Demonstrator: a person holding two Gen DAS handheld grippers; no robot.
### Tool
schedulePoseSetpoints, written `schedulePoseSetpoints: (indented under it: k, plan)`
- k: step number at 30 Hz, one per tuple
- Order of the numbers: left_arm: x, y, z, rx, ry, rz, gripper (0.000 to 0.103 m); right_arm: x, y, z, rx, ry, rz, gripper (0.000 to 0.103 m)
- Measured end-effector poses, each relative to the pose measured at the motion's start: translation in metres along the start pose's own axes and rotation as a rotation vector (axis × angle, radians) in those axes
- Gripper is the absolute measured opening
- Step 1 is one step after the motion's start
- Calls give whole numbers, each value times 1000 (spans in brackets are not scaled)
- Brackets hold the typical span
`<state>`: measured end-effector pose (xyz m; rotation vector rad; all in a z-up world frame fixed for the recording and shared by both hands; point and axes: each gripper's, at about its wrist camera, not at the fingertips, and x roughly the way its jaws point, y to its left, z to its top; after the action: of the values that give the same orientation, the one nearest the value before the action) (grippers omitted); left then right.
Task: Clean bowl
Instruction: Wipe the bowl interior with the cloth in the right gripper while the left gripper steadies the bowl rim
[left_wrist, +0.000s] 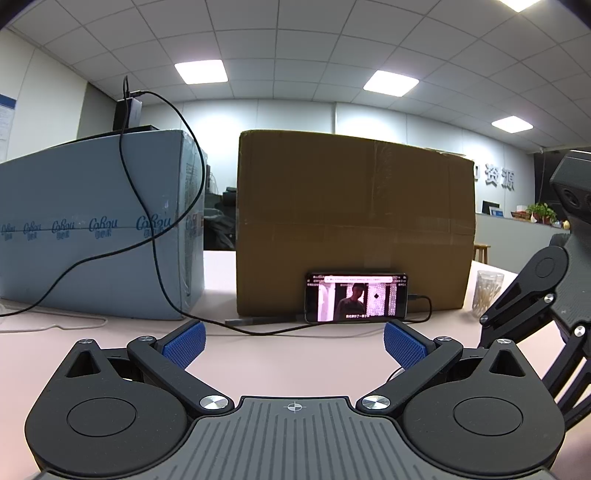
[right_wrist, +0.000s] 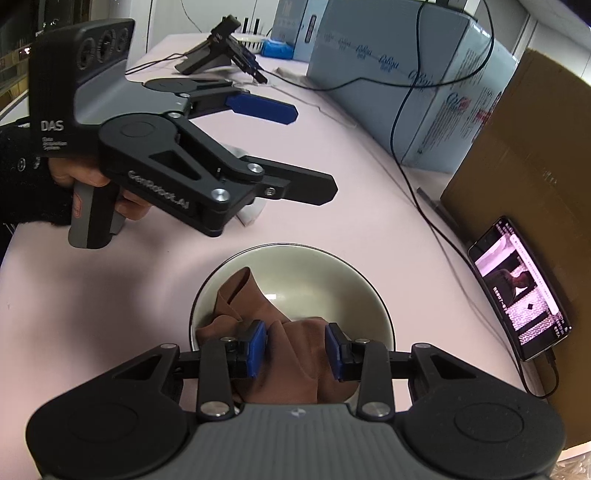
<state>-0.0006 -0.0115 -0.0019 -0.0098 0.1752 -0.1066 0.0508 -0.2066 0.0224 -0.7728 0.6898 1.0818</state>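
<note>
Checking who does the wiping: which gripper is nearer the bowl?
Right. The right gripper sits over the bowl, brown cloth between its pads; the left gripper hovers open beyond it, apart.

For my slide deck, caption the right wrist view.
Right gripper holding a brown cloth in a white bowl; left gripper open nearby.

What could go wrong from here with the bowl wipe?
1. The bowl sits free on the table; the left gripper is open and off it, so wiping may push it.
2. The right gripper may lose the brown cloth.
3. The phone and its cable lie close to the bowl's right.
</note>
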Motion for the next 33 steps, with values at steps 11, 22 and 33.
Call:
schedulePoseSetpoints:
  k: [11, 22, 33]
  plan:
    - [1, 0, 0, -4, 4, -1, 103, 17, -12, 17, -39, 191, 86, 23]
    - [1, 2, 0, -11, 10, -6, 103, 21, -4, 29, -132, 212, 96, 11]
    - [3, 4, 0, -24, 23, -10, 103, 1, -4, 29, -193, 184, 74, 19]
